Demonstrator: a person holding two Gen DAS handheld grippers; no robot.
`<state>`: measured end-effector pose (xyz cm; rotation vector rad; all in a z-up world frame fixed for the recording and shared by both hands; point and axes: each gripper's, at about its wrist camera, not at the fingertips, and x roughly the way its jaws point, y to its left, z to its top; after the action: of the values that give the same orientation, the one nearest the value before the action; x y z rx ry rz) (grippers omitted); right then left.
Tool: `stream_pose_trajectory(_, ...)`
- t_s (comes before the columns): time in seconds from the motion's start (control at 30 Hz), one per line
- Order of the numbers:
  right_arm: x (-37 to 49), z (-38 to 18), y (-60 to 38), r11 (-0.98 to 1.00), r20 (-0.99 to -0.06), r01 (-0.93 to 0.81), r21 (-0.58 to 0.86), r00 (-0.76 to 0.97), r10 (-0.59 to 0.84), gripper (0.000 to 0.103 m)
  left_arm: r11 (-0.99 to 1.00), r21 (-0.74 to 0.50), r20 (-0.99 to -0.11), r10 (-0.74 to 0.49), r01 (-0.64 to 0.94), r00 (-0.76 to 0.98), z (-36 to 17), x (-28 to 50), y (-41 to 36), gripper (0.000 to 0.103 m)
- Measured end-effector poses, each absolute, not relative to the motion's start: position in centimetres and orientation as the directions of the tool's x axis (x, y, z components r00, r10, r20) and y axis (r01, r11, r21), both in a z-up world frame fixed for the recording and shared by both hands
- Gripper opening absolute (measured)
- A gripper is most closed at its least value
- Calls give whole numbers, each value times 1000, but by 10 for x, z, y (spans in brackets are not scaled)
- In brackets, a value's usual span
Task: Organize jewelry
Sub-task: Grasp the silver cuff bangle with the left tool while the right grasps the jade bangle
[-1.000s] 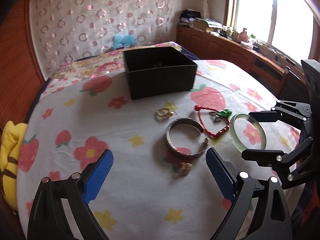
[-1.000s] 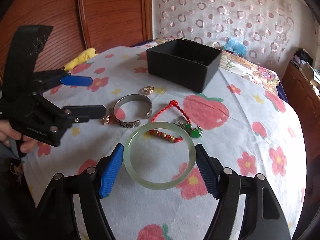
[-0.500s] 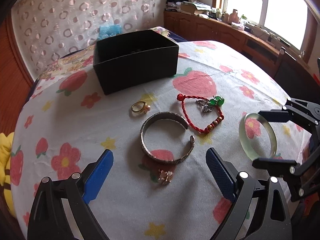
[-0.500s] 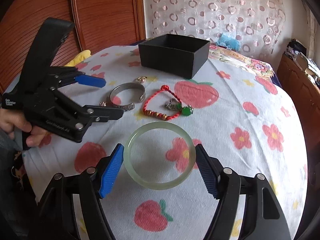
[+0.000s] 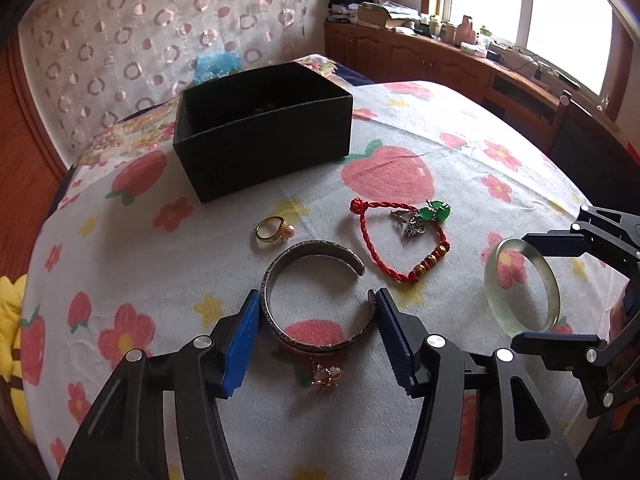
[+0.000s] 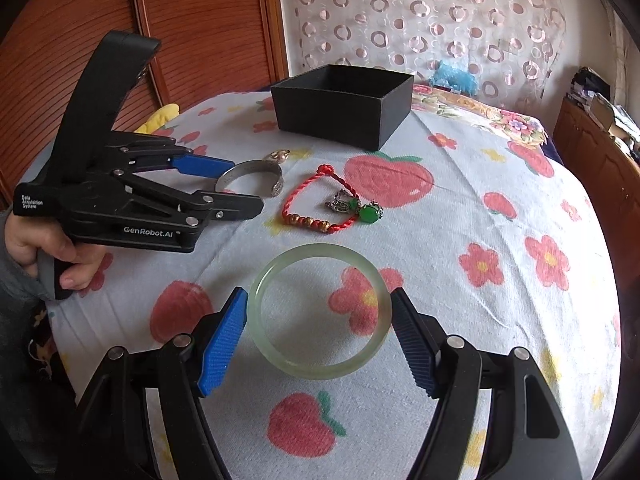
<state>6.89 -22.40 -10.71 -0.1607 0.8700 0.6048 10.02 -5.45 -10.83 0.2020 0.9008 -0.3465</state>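
A silver cuff bracelet (image 5: 316, 246) lies on the strawberry-print cloth (image 5: 400, 140). My left gripper (image 5: 315, 294) straddles it; its jaws are closing and both blue pads touch the cuff's sides. From the right wrist view the left gripper (image 6: 246, 184) reaches in from the left, its fingers flanking the cuff (image 6: 276, 190). My right gripper (image 6: 318, 292) is shut on a pale green jade bangle (image 6: 320, 370), held clear of the cloth and seen tilted at the right as the bangle (image 5: 493, 292). The open black box (image 5: 264, 148) stands behind.
A red cord bracelet (image 5: 370, 240) with a green pendant (image 5: 434, 212), a gold pearl ring (image 5: 272, 230) and a small gold flower piece (image 5: 326, 374) lie loose. A yellow plush (image 5: 10, 320) sits at the left edge. A hand (image 6: 40, 248) holds the left gripper.
My left gripper moved forward over the silver cuff and its jaws narrowed from wide open onto the cuff's sides. The right gripper keeps its hold on the jade bangle.
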Motion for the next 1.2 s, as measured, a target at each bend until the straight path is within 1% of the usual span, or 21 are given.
stream_pose_trajectory(0.2,70,-104,-223,820,-759,-564,97,491,428,75,930,23,-758,-224,368,613,-93,93,-55,55)
stream_pose_trajectory(0.3,73,-98,-222,816,-756,-569,99,490,434,75,937,42,-740,-203,346,641,-84,93,-54,55)
stream_pose_trajectory(0.57,91,-81,-222,815,-741,-575,74,516,430,75,944,22,-691,-223,329,687,-60,99,-44,55)
stream_pose_trajectory(0.83,125,-62,-216,812,-723,-582,46,542,429,75,950,-4,-660,-236,311,714,-45,109,-30,55)
stream_pose_trajectory(1.2,179,-47,-201,795,-702,-604,53,544,459,75,960,-22,-631,-229,278,741,-27,136,-8,55)
